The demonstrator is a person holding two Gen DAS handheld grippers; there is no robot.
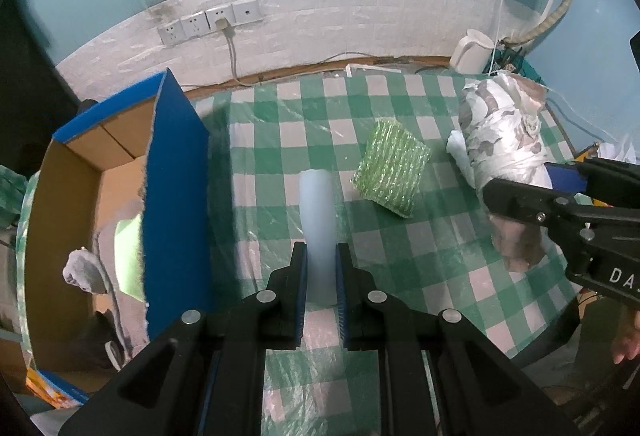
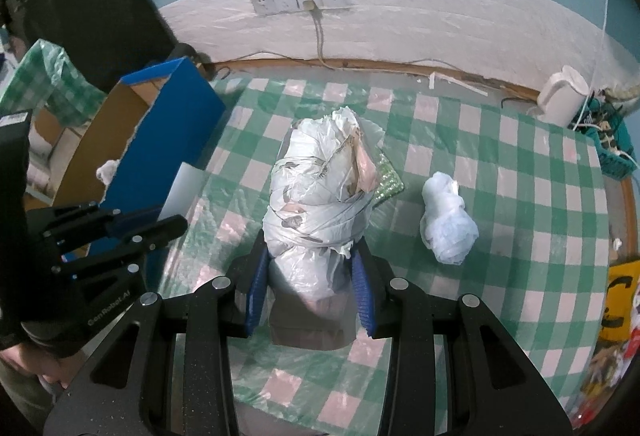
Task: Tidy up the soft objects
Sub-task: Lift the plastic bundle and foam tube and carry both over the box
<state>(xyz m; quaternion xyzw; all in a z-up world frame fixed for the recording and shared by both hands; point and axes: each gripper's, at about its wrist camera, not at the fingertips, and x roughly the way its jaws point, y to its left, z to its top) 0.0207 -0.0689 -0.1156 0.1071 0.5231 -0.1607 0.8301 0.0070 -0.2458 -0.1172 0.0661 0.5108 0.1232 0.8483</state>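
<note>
Green-checked table (image 1: 400, 108) under clear plastic, white brick wall behind. My left gripper (image 1: 322, 272) is clamped on a pale foam tube (image 1: 316, 220), frame centre. My right gripper (image 2: 310, 276) grips a taped plastic bundle (image 2: 316, 192), centre. Blue box (image 1: 176, 172) at left.

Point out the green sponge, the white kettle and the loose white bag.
green sponge (image 1: 394, 169), left wrist view, middle of its top face.
white kettle (image 2: 563, 96), right wrist view, its body.
loose white bag (image 2: 450, 222), right wrist view, its crumpled middle.
</note>
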